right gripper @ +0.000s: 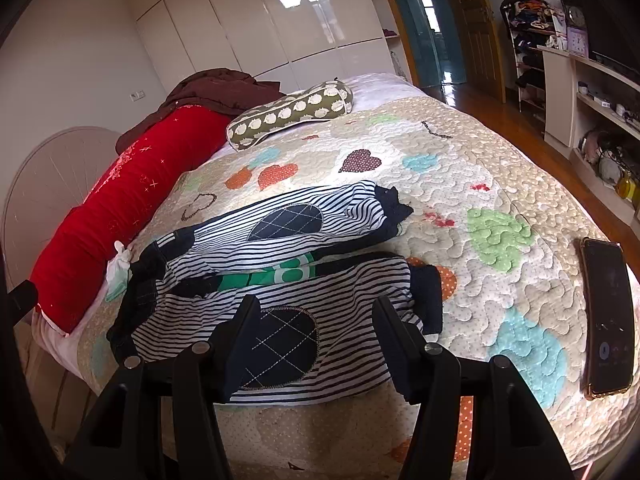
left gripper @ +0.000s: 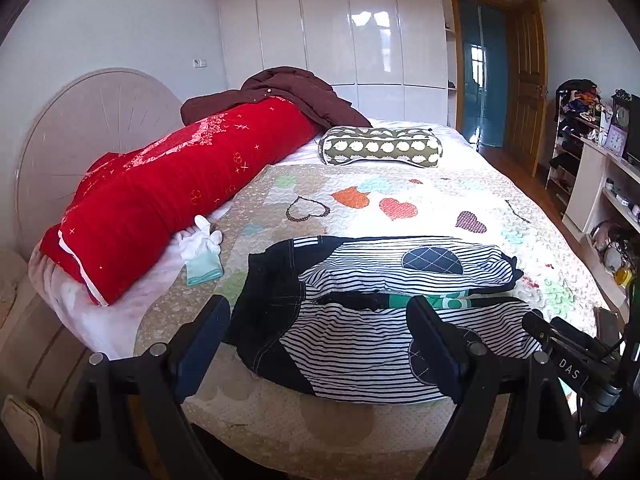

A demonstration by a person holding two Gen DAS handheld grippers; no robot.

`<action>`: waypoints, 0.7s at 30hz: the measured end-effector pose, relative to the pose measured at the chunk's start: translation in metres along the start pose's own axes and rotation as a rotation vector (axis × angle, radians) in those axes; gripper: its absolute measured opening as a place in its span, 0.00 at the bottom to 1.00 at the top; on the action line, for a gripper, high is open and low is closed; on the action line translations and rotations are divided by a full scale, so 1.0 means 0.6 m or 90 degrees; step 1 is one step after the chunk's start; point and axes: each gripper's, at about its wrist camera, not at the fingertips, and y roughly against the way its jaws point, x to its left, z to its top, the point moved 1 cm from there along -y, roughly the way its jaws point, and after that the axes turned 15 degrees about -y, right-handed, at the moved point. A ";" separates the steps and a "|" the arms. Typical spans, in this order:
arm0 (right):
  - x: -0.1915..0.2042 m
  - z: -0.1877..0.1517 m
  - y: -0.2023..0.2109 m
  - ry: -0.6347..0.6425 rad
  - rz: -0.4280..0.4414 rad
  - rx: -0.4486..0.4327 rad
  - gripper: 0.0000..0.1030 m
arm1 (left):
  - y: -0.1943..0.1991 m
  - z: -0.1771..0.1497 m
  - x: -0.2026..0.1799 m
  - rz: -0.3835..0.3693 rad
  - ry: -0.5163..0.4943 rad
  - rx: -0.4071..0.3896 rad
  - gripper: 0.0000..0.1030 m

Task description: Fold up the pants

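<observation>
Striped pants [right gripper: 280,280] lie flat on the bed [right gripper: 500,168], phone [right gripper: 608,320] nearby, both claws [left gripper: 320,344] [right gripper: 316,344] released, empty.

Bright daylight falls on the bed [left gripper: 400,200]. The shiny wardrobe [left gripper: 360,40] shows window glare. Edges bend round and go dark.

From my feed I see soft striped knit pants [right gripper: 280,240] with stitched dark patches lying on a puckered, matt quilted bedspread [right gripper: 480,184], a velvety red bolster [left gripper: 168,184], high-gloss white wardrobe doors [left gripper: 352,40], polished wood flooring [right gripper: 516,120], a glassy phone [right gripper: 608,312], and matt black plastic jaws with metal pins.
</observation>
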 end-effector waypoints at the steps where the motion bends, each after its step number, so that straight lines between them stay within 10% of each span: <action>1: 0.001 0.001 0.004 -0.002 0.002 -0.003 0.61 | 0.006 0.002 0.000 0.001 -0.002 -0.004 0.87; 21: -0.014 0.004 0.023 -0.016 0.005 -0.020 0.64 | 0.032 0.030 0.003 0.008 -0.011 -0.021 0.87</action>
